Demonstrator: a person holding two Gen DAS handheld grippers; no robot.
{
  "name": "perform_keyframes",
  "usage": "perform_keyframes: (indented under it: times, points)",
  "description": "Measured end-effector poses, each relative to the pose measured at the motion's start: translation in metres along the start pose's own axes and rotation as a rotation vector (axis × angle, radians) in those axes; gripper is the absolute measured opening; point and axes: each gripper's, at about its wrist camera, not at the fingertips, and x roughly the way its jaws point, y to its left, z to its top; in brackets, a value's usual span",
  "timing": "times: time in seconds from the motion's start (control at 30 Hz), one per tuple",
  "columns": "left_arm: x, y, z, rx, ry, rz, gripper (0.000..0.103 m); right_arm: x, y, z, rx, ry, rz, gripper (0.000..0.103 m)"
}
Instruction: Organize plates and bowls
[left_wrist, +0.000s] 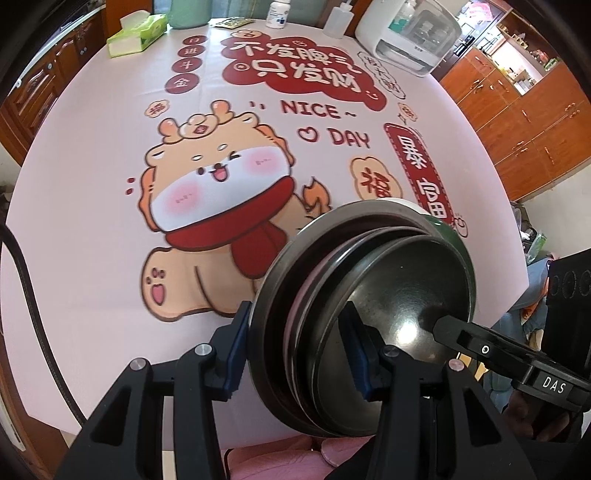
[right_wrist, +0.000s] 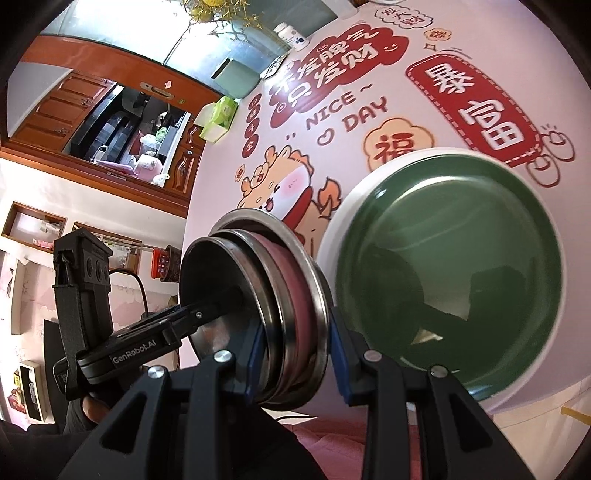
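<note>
A stack of nested metal plates (left_wrist: 373, 306) with a pink one between them is held on edge above the table's near edge. My left gripper (left_wrist: 295, 354) is shut on the stack's rim, one pad on each side. My right gripper (right_wrist: 295, 363) is shut on the same stack (right_wrist: 273, 314) from the other side. A green plate with a white rim (right_wrist: 447, 266) lies flat on the table just behind the stack; only its edge (left_wrist: 448, 230) shows in the left wrist view.
The table (left_wrist: 92, 221) wears a pink cloth with a cartoon dragon. At its far edge stand a tissue box (left_wrist: 136, 33), a white bottle (left_wrist: 279, 13), a clear bottle (left_wrist: 338, 20) and a white appliance (left_wrist: 410, 33). Wooden cabinets (left_wrist: 517, 122) stand right.
</note>
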Motion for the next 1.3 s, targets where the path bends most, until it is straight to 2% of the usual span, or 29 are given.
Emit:
perform_keyframes:
  times: [0.6,1.3]
  points:
    - [0.018,-0.072,-0.002,0.01,-0.001,-0.026,0.045,-0.052,-0.049,0.011,0.006,0.0,-0.029,0.032]
    - [0.054,-0.129,0.002,-0.02,0.031,-0.027,0.045,-0.079,-0.103,0.03,0.015,0.052,-0.052,0.032]
